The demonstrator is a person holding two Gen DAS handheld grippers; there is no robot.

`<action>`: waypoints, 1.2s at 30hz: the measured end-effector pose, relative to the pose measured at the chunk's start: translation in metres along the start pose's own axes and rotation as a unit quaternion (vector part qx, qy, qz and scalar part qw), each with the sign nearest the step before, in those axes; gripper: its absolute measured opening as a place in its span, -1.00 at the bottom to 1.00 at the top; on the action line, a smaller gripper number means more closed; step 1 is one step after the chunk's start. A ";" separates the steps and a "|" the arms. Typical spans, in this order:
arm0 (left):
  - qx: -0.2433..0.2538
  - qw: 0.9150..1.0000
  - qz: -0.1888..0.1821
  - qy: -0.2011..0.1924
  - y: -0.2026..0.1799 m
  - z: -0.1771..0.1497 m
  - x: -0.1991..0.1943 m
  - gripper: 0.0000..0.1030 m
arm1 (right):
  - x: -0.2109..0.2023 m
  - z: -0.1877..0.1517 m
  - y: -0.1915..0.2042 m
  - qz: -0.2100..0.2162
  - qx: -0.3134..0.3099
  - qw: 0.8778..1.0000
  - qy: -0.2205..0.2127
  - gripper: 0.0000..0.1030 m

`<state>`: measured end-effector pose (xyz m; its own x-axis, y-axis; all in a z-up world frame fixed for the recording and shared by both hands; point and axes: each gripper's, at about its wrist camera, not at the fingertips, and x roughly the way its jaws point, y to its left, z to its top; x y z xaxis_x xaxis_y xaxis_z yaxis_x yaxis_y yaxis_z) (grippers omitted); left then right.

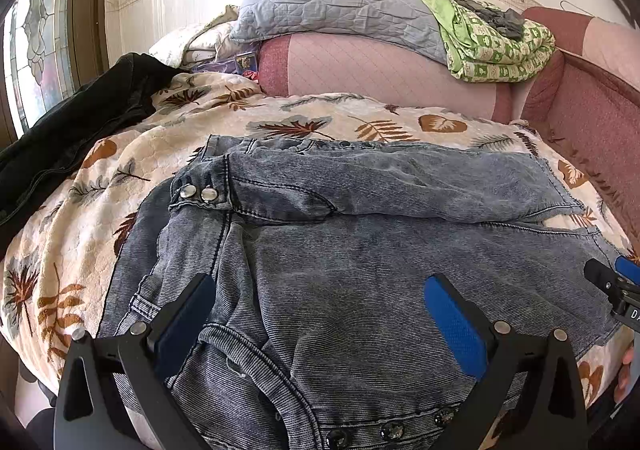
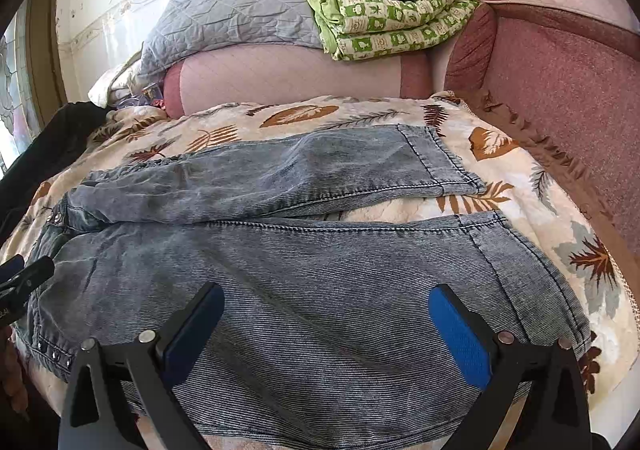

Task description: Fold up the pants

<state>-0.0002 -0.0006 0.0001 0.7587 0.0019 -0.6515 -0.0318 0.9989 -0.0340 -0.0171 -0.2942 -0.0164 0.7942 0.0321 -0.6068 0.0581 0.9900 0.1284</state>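
Grey-blue denim pants (image 1: pixel 360 258) lie spread on the leaf-print bed cover (image 1: pixel 80 209), waist to the left, both legs running right. In the right wrist view the near leg (image 2: pixel 320 282) and far leg (image 2: pixel 300 169) lie side by side with a gap at the hems. My left gripper (image 1: pixel 320 314) is open, held over the waist and seat area, holding nothing. My right gripper (image 2: pixel 326 326) is open over the near leg, holding nothing. Each gripper's tip shows at the edge of the other's view: the right one (image 1: pixel 612 282), the left one (image 2: pixel 24 278).
A dark garment (image 1: pixel 72 129) lies at the bed's left side. A grey quilted pillow (image 1: pixel 340 1) and a green patterned blanket (image 1: pixel 496 41) rest on a pink bolster (image 1: pixel 380 77) at the back. A red padded headboard (image 2: pixel 560 89) runs along the right.
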 end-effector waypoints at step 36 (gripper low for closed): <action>-0.027 0.998 -0.048 0.035 0.014 0.008 -0.006 1.00 | -0.002 0.008 -0.011 0.045 0.029 0.998 0.033 1.00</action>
<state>-0.0002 0.0136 0.0101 0.7128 -0.0995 -0.6943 0.0035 0.9904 -0.1383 -0.0148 -0.3064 -0.0100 0.7565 0.1304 -0.6409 0.0250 0.9735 0.2275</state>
